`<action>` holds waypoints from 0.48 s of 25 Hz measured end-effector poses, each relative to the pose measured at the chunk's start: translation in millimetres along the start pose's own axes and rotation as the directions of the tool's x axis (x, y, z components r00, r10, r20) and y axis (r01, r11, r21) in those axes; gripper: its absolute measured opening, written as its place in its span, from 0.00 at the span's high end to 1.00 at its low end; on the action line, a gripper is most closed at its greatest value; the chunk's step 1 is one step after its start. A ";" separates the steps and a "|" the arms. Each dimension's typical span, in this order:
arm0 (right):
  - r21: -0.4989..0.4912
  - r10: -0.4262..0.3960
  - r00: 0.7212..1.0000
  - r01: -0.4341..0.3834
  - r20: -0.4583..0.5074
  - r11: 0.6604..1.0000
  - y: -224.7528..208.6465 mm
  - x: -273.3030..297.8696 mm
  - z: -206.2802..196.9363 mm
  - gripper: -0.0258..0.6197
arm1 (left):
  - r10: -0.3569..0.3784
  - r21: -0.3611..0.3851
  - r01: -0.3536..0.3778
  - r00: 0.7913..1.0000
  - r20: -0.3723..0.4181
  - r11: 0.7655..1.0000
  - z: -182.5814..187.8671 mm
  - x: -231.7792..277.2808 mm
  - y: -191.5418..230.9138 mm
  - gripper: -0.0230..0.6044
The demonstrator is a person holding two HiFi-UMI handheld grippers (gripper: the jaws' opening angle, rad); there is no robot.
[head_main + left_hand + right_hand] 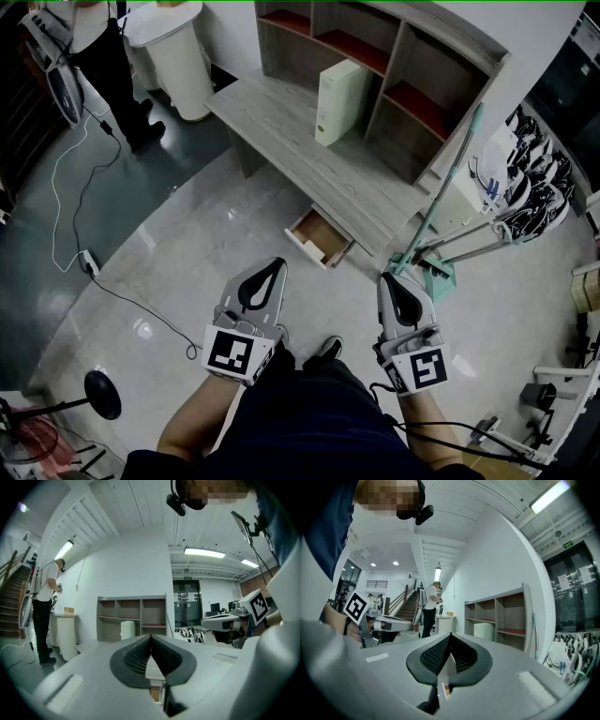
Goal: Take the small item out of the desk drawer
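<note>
The grey wooden desk [309, 150] carries a shelf unit [394, 66] and a white binder [339, 101]. Its small drawer [320, 238] hangs pulled out below the front edge, showing a brown inside; I cannot make out any item in it. My left gripper [277, 265] is held above the floor, short of the drawer, jaws shut and empty. My right gripper [386, 279] is level with it to the right, also shut with nothing between its fingers. In the left gripper view the left gripper [151, 637] points at the shelf unit [132, 616]. The right gripper [450, 636] faces the same shelves [501, 613].
A person [117, 66] stands at the back left beside a white bin [173, 52]. A cable [84, 216] runs across the floor to a black stand base [101, 394]. A green-handled broom and dustpan [433, 253] lean right of the drawer. Striped gear [530, 183] is piled further right.
</note>
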State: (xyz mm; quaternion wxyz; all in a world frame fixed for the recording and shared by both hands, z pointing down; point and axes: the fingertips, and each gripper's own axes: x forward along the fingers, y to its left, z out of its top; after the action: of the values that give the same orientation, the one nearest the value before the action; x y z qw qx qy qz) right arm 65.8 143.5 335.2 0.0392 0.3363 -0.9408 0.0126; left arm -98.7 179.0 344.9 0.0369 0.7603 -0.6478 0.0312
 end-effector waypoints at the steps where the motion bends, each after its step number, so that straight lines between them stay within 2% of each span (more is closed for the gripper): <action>1: 0.000 -0.002 1.000 0.002 0.000 1.000 -0.5 0.2 -0.4 0.96 | -0.001 0.010 0.001 1.000 0.002 1.000 0.4 0.8 0.3 0.96; 5: 0.008 -0.022 1.000 0.023 -0.003 1.000 -4.8 -1.0 -3.2 0.96 | -0.006 0.022 0.006 1.000 0.007 1.000 0.3 0.5 1.7 0.96; 9: 0.041 -0.065 0.998 0.065 -0.005 0.997 -10.7 -0.2 -6.1 0.96 | -0.009 0.017 0.009 1.000 0.011 1.000 -2.2 -1.8 20.1 0.96; 12: 0.031 -0.111 0.994 0.111 0.011 0.993 -15.1 2.5 -1.4 0.95 | -0.039 0.039 0.040 0.999 -0.027 0.998 -2.7 -2.2 34.4 0.96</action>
State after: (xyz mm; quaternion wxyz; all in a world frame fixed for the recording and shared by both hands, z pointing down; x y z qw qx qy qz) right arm 73.5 130.4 336.7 0.0290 0.3887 -0.9206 0.0225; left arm -133.0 176.0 347.9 0.0308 0.7731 -0.6313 0.0531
